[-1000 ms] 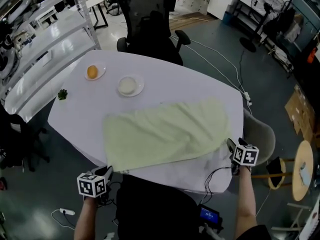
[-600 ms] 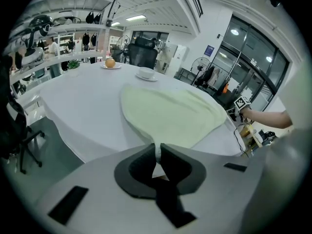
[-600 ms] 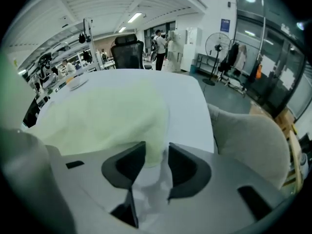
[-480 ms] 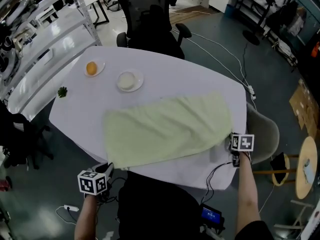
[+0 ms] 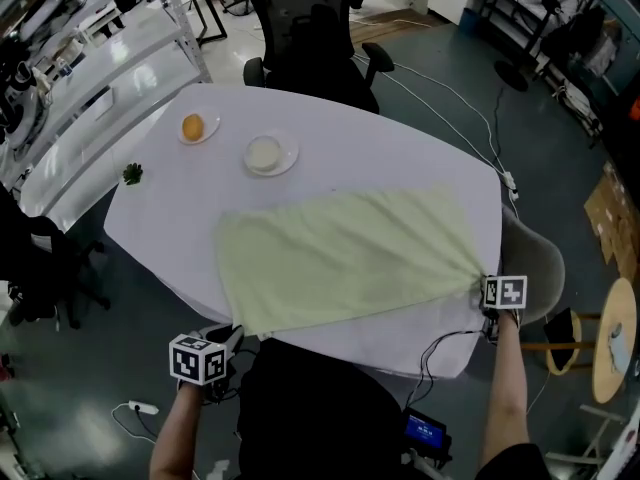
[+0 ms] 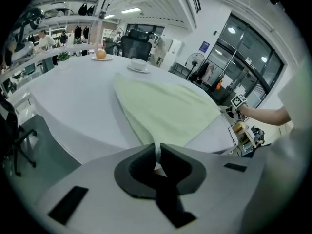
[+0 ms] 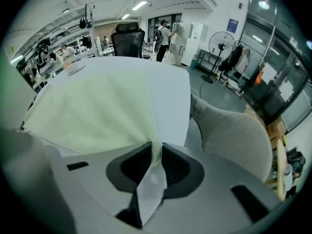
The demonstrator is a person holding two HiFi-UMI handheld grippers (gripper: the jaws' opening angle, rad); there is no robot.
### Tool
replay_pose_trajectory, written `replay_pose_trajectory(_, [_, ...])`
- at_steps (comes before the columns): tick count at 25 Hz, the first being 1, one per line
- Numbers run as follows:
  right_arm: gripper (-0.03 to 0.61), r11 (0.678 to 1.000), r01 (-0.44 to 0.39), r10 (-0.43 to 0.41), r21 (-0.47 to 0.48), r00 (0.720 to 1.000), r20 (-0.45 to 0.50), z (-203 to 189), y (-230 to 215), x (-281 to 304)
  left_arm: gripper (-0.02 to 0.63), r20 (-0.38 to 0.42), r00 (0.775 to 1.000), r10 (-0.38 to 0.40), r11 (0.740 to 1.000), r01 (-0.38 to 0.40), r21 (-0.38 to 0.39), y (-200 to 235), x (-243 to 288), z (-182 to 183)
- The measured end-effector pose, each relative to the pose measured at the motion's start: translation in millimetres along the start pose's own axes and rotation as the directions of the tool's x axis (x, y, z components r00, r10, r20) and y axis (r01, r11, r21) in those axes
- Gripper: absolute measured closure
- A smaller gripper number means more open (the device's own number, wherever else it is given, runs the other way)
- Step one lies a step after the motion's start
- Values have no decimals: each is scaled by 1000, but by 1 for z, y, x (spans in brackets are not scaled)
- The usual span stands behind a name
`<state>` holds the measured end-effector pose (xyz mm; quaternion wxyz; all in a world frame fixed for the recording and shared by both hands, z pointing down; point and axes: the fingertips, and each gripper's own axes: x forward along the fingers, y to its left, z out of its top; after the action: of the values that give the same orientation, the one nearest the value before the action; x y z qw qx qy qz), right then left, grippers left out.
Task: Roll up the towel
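Note:
A pale green towel [image 5: 340, 258] lies spread flat on the white table [image 5: 400, 158], reaching the near edge. My left gripper [image 5: 236, 334] is at the towel's near left corner, off the table edge. In the left gripper view the jaws [image 6: 157, 152] are shut on that corner, with the towel [image 6: 161, 106] stretching away ahead. My right gripper [image 5: 481, 286] is at the near right corner by the table's right edge. In the right gripper view its jaws [image 7: 157, 152] pinch the towel [image 7: 97, 111] corner together with a fold of white tablecloth.
At the far left of the table stand a small plate with an orange [image 5: 193, 128], a white dish [image 5: 265, 154] and a green sprig [image 5: 131, 174]. A black office chair [image 5: 310, 38] is behind the table, a grey chair [image 5: 535, 258] right of it. Cables hang below the near edge.
My right gripper moved up from below the table edge to the towel's near right corner and shut on it. The towel's right side now lies flatter. The left gripper kept its hold.

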<state>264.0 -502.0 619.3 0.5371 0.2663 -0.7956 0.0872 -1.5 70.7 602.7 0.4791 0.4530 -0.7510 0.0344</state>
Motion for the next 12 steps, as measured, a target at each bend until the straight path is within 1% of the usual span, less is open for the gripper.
replay_pose_trajectory(2, [481,999,47,-47,-5,999,10,-1,-3,1,573,8,1000,-2,1000,2,-3,2,1,0])
replay_pose_trajectory(3, [449,998,70,-70,-5,997,14,0,-6,0,562,15,1000,-2,1000,2,0,3,0,2])
replay_pose_trajectory(4, [410,996,86,-86,-2,996,20,1,-9,-2,537,23,1000,-5,1000,5,0,3,-1,4])
replay_pose_trajectory(5, [378,995,97,-97,4,995,30,2,-12,-5,500,31,999,-11,1000,11,-4,4,-3,6])
replay_pose_trajectory(7, [338,994,109,-111,24,992,60,7,-17,-14,385,48,998,-30,999,31,-19,3,-9,10])
replay_pose_trajectory(8, [328,993,111,-113,33,991,77,10,-18,-20,344,58,998,-36,999,37,-21,3,-12,12])
replay_pose_trajectory(9, [328,993,108,-111,40,989,93,13,-18,-25,329,69,997,-37,999,38,-13,5,-16,15])
replay_pose_trajectory(12, [328,994,101,-108,50,982,155,30,-11,-40,327,101,995,-12,998,5,65,18,-23,35])
